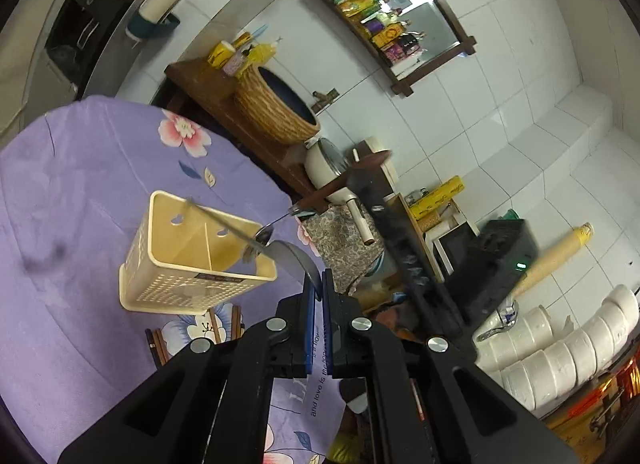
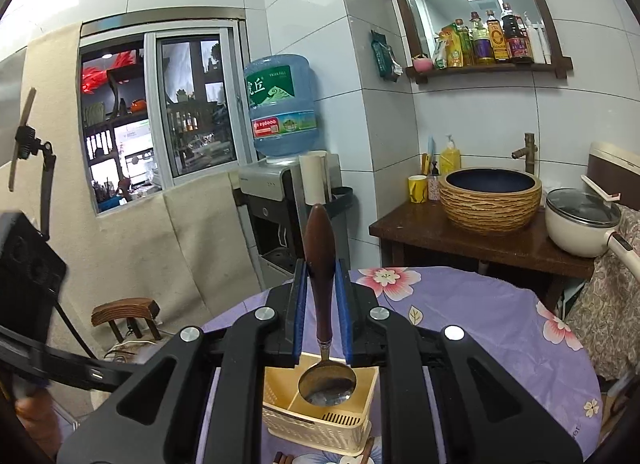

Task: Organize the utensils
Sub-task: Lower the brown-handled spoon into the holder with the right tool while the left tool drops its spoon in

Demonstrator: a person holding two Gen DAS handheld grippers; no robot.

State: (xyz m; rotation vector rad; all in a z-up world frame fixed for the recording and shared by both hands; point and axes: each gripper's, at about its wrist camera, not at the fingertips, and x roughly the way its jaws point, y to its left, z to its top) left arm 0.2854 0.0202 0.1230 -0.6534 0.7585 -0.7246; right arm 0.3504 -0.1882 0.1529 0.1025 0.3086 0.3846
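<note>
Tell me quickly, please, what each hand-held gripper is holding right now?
Left hand-held gripper: shut on a metal utensil above the utensil basket.
Right hand-held gripper: shut on the wooden-handled spoon.

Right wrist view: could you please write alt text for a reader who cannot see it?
The right gripper holds a wooden-handled spoon between its blue pads, bowl hanging over a cream utensil basket on a purple floral tablecloth. Behind stand a water dispenser and a washbasin.
</note>
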